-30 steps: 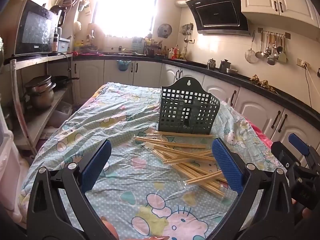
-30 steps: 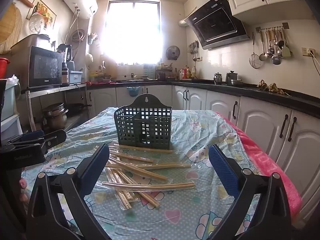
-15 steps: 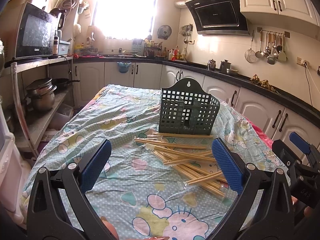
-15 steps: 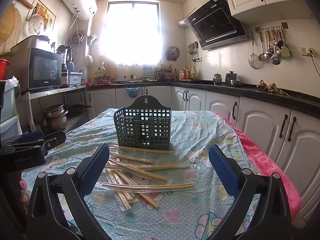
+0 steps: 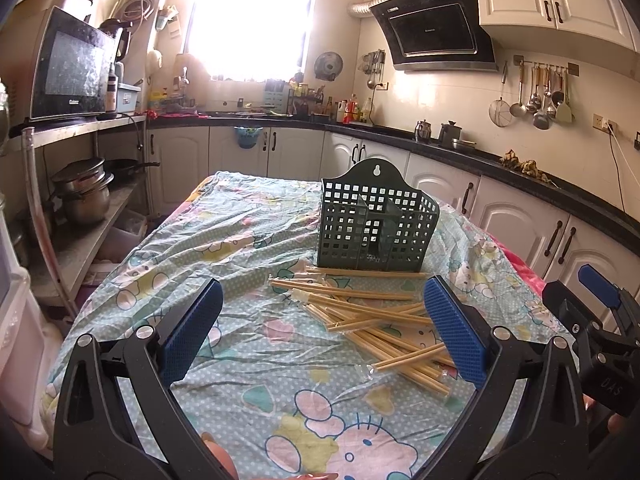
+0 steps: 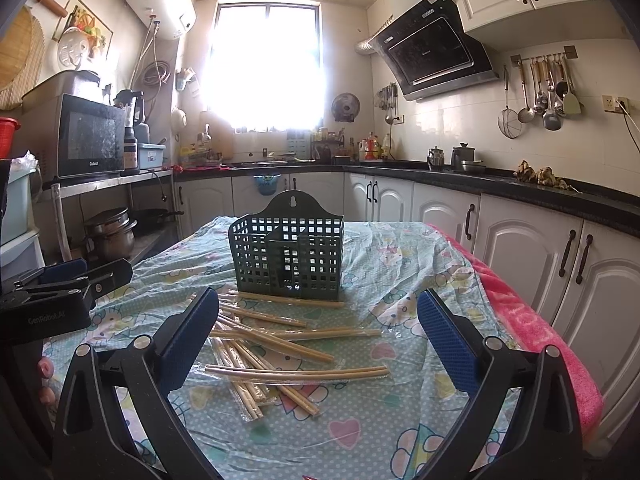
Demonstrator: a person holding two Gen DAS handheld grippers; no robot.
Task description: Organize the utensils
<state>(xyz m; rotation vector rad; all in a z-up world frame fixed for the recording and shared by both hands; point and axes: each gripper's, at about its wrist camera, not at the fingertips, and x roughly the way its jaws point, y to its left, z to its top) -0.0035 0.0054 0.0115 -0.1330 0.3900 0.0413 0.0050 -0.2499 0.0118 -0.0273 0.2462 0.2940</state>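
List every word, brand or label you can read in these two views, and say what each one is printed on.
"GenRobot.AI": on the left hand-held gripper.
"DAS": on the right hand-held gripper.
"Galanz": on the microwave.
Cooker hood: a brand mark and a sticker, too small to read.
Bottles on the counter: labels blurred.
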